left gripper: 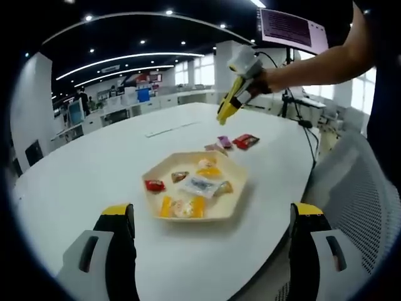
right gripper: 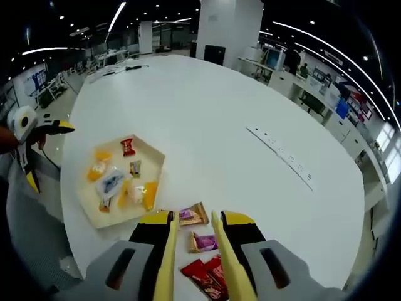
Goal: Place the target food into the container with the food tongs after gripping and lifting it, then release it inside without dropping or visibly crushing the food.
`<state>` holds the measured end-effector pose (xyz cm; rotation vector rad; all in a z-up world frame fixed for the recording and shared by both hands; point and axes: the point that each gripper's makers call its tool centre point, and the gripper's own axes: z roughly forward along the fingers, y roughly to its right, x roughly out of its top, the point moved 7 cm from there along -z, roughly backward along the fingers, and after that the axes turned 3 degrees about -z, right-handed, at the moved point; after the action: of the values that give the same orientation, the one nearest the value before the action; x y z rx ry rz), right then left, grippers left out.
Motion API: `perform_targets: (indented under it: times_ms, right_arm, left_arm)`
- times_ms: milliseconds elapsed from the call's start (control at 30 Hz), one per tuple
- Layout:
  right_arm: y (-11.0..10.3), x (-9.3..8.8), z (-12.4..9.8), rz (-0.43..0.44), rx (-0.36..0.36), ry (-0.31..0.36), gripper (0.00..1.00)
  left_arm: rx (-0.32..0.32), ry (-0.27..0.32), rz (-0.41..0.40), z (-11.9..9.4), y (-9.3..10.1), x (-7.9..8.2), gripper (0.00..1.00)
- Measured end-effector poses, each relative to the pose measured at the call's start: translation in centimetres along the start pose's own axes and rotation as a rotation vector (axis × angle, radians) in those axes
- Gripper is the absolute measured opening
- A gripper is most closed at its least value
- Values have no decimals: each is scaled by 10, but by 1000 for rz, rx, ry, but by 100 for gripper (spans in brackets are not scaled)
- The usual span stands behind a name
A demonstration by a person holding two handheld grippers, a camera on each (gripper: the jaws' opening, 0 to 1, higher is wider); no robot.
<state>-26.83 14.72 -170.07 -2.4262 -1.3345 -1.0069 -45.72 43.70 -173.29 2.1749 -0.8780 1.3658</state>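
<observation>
— The table (right gripper: 207, 119)? Smooth white top with a soft sheen; the hexagonal tray (left gripper: 233, 202) at its 6 o'clock looks matt, cream, maybe plastic.
— And the snacks?
— Glossy wrappers (left gripper: 199, 186); the red packet (right gripper: 203, 274) shines like foil; the chair (left gripper: 357, 188) at 3 o'clock is grey mesh.
</observation>
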Motion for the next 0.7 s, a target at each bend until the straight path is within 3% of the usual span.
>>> perform_targets:
  times_ms: [167,367,500,700]
  right_arm:
    - [-4,2,19,18,-6,-12,29]
    - [-11,-7,44,116,-28,-48,29]
    - [-16,-13,54,92,-75,-89,29]
    - [-22,-20,53,11,-59,-129,30]
  left_arm:
    - [5,-2,2,0,-1,0,100]
    - [13,-2,-4,0,-3,-1,100]
    - [3,-6,-2,1,-2,-1,100]
    - [4,-8,-7,1,-3,-3,100]
